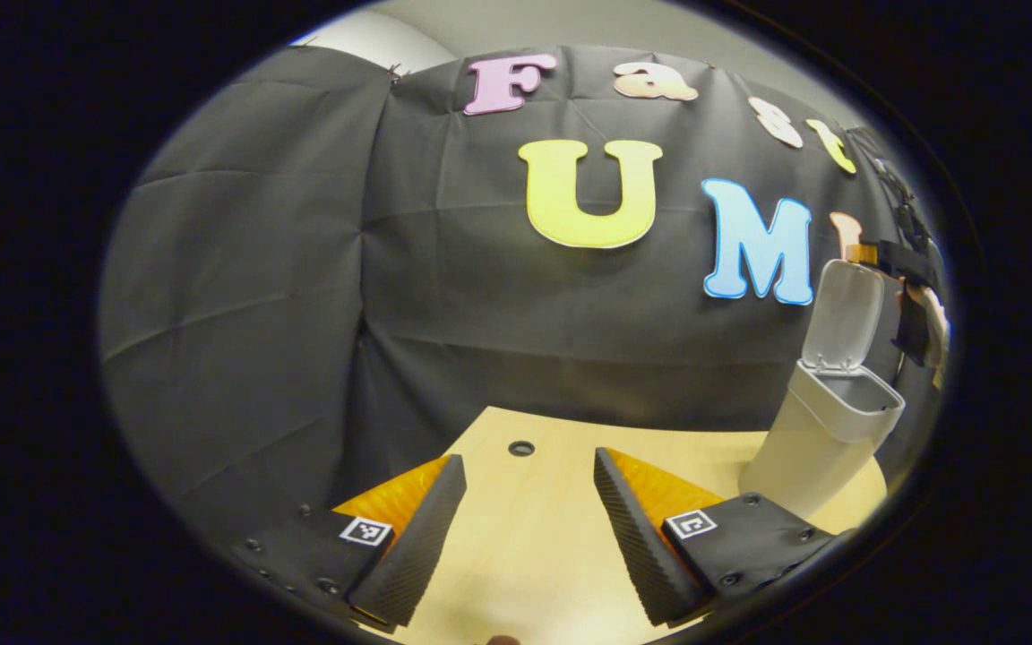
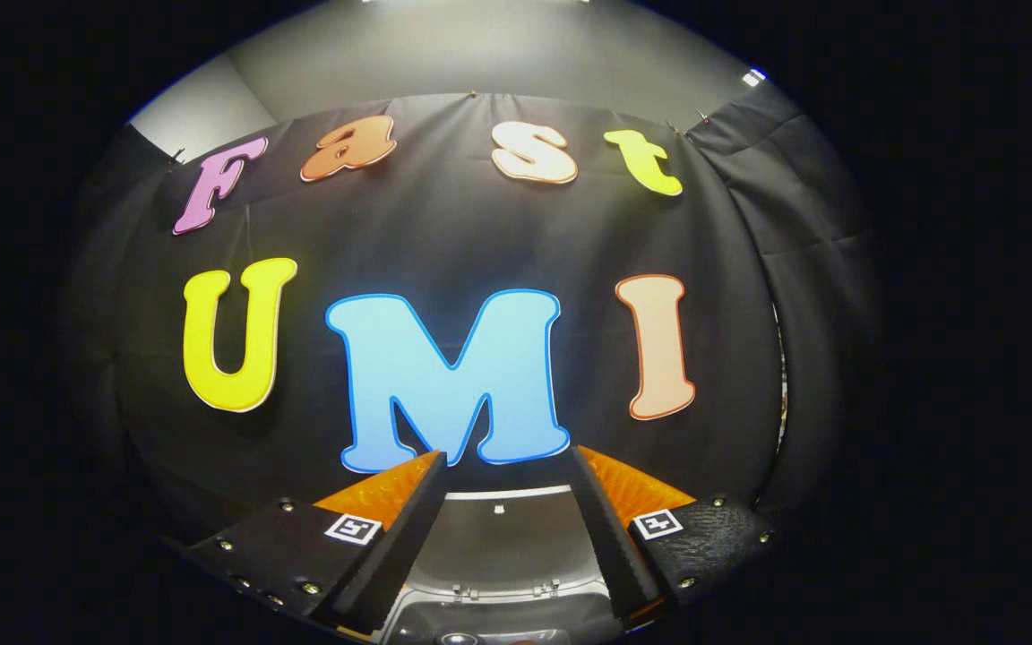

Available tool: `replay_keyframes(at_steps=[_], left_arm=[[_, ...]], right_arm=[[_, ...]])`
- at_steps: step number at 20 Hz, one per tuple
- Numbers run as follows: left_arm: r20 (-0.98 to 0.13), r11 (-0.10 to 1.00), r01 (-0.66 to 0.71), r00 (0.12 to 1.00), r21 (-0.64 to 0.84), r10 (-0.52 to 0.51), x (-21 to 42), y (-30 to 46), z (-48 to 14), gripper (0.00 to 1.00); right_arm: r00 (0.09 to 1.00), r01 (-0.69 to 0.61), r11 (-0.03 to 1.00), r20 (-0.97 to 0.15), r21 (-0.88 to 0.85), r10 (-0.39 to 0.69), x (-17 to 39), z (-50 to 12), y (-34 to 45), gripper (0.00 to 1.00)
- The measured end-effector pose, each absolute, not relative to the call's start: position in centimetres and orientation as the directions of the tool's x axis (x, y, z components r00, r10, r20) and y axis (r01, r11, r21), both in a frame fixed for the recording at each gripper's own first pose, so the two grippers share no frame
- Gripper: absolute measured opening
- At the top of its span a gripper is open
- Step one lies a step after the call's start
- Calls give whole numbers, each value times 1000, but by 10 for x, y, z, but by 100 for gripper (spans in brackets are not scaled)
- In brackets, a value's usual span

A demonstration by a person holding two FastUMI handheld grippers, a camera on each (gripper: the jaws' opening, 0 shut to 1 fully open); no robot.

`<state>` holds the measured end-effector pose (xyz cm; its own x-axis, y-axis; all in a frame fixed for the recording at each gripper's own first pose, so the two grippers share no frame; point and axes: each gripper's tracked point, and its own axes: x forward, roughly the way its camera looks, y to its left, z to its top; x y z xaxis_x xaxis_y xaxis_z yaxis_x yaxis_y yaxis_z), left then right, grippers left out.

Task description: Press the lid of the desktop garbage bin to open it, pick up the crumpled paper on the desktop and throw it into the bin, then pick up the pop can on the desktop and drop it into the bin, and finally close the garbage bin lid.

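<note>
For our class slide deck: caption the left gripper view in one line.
Open tool above pale wooden desktop; white plastic garbage bin, lid raised, stands at right.

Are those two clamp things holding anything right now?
No. The left hand-held gripper is open over the table; the right hand-held gripper is open above the bin, its lid raised.

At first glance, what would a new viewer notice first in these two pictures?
In the left gripper view, the garbage bin stands on the wooden table at the right edge, its lid raised upright. The left gripper hangs open over bare table near a small round hole. In the right gripper view, the right gripper is open right above the bin's open mouth, with the lid standing between its fingers.
</note>
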<state>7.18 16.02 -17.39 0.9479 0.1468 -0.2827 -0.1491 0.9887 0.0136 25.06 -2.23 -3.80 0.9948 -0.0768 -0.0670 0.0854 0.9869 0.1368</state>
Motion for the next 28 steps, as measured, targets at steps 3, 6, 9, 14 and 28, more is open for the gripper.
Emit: replay_keyframes(at_steps=[3, 6, 9, 14, 28], left_arm=[[-281, 991, -134, 951, 6, 130, 73, 152, -176, 95], [-278, 993, -121, 954, -3, 115, 72, 146, -176, 100], [-272, 994, -112, 957, -10, 105, 70, 142, -174, 95], [-265, 995, -100, 960, -18, 91, 65, 135, -170, 95], [-246, 997, -78, 967, -13, 73, 50, 119, -158, 95]], right_arm=[[995, 82, 988, -75, 128, -73, 242, -40, -23, 87], [994, 82, 989, -77, 122, -73, 226, -42, -22, 87], [994, 84, 990, -76, 116, -76, 208, -46, -20, 87], [993, 79, 991, -101, 112, -68, 178, -58, -17, 87], [959, 69, 991, -281, 119, -34, 126, -129, -8, 87]])
